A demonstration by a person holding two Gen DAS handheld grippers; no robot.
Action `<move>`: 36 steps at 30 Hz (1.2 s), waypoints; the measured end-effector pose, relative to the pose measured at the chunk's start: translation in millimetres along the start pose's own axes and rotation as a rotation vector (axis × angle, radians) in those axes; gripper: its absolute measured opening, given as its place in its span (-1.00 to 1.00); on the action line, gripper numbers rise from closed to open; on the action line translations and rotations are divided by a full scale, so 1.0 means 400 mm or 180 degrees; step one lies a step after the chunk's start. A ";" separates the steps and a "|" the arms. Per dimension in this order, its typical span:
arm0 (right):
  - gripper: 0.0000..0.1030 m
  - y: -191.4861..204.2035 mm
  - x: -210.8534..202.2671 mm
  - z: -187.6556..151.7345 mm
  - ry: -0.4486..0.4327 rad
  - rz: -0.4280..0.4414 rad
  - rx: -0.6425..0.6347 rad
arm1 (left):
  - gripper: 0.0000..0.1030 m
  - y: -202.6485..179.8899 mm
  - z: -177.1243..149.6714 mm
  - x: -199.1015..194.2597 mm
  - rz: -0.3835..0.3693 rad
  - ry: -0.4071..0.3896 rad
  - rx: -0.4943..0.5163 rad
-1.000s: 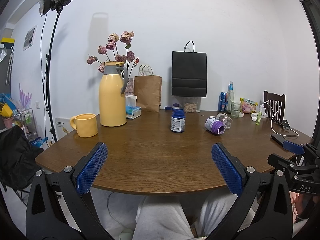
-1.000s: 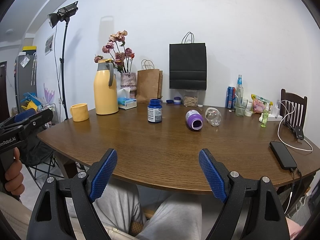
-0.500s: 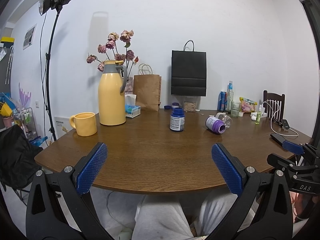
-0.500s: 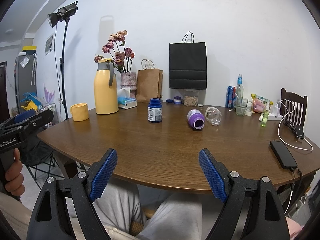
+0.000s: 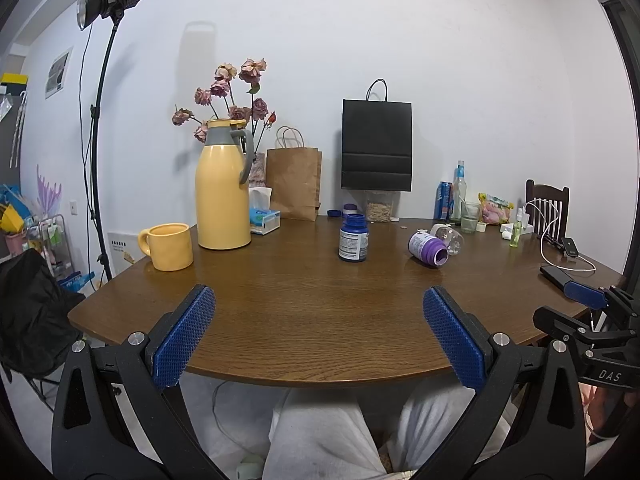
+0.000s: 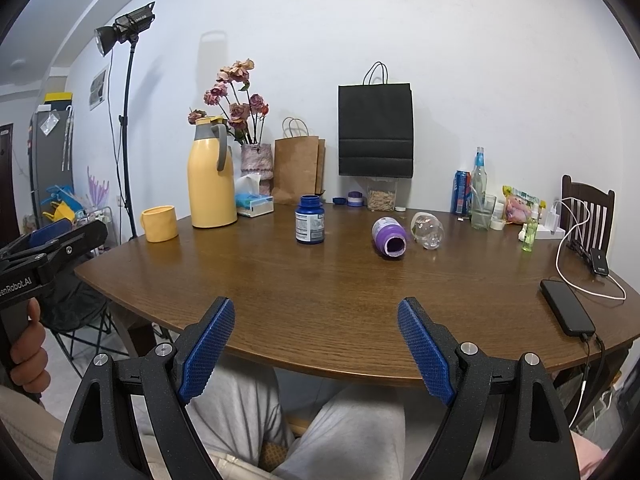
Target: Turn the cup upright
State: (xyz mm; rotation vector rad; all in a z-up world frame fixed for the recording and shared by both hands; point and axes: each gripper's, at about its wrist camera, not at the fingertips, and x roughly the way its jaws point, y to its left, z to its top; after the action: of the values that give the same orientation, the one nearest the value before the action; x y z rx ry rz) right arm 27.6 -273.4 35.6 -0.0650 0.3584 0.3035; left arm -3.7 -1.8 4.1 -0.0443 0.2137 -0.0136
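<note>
A purple cup lies on its side on the brown wooden table, right of centre, its open mouth facing me. A clear glass lies tipped over just behind it, to its right. My left gripper is open and empty, held off the table's near edge. My right gripper is likewise open and empty at the near edge. Both are well short of the cup. Each gripper also shows at the edge of the other's view.
A blue pill bottle stands mid-table, left of the cup. A yellow mug and a yellow thermos are at the left. Paper bags, bottles and a can line the back. A phone on a cable lies at the right. A person's legs are under the table.
Both views shift only by a few pixels. The grippers stay open and nothing on the table has moved.
</note>
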 end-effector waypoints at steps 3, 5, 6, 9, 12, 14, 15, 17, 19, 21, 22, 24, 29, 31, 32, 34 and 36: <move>0.71 0.001 0.003 -0.006 -0.0002 0.0002 -0.0008 | 1.00 0.000 0.000 0.000 -0.0002 0.0002 -0.0001; 0.71 0.001 0.005 -0.009 0.0009 0.0006 0.0002 | 1.00 -0.001 0.000 0.000 -0.0001 0.0002 0.0000; 0.71 0.000 0.006 -0.010 0.0011 0.0005 0.0007 | 1.00 -0.001 -0.001 0.000 -0.0002 0.0003 0.0000; 0.71 -0.003 0.006 -0.009 0.0012 0.0002 0.0018 | 1.00 -0.001 -0.001 0.000 -0.0001 0.0002 0.0000; 0.71 -0.004 0.005 -0.010 0.0010 0.0003 0.0016 | 1.00 -0.001 -0.001 0.000 0.0000 0.0002 0.0002; 0.71 -0.004 0.005 -0.007 0.0002 -0.0003 0.0012 | 1.00 -0.001 -0.001 0.000 -0.0001 -0.0001 0.0002; 0.71 -0.002 0.004 -0.005 -0.0004 -0.0005 0.0009 | 1.00 -0.001 -0.001 0.000 0.0001 0.0000 0.0001; 0.71 -0.001 0.001 -0.003 -0.0012 -0.0009 0.0006 | 1.00 -0.001 0.000 0.000 0.0000 0.0003 0.0001; 0.71 0.001 0.001 -0.004 -0.0008 -0.0010 0.0005 | 1.00 -0.001 -0.001 0.000 0.0000 0.0002 0.0001; 0.71 0.002 0.000 -0.004 0.0009 -0.0009 0.0007 | 1.00 -0.001 0.000 0.000 0.0001 0.0000 0.0004; 0.71 0.002 0.001 -0.003 0.0013 -0.0011 0.0007 | 1.00 -0.001 0.000 0.000 0.0001 -0.0001 0.0003; 0.71 0.003 -0.002 -0.001 0.0003 -0.0013 0.0001 | 1.00 -0.003 0.000 0.000 0.0002 -0.0007 0.0012; 0.71 -0.006 0.008 0.012 0.0001 -0.0047 0.0027 | 1.00 -0.007 0.004 0.017 -0.0035 0.0031 -0.0014; 0.71 -0.017 0.020 0.023 -0.0032 -0.0087 0.0049 | 1.00 -0.013 0.008 0.026 -0.0051 0.0024 -0.0007; 0.71 -0.025 0.032 0.025 -0.0036 -0.0109 0.0060 | 1.00 -0.016 0.011 0.035 -0.0053 0.0002 -0.0004; 0.71 -0.040 0.059 0.030 -0.0013 -0.0151 0.0105 | 1.00 -0.022 0.018 0.058 -0.0055 -0.0002 0.0015; 0.71 -0.058 0.104 0.040 0.0093 -0.0189 0.0190 | 1.00 -0.029 0.031 0.094 -0.0073 -0.0009 0.0024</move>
State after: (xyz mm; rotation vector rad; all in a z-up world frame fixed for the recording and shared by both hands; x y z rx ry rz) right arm 77.1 -282.1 35.9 -0.0213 0.3936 0.2331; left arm 35.5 -13.8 9.0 -0.0391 0.2104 -0.0372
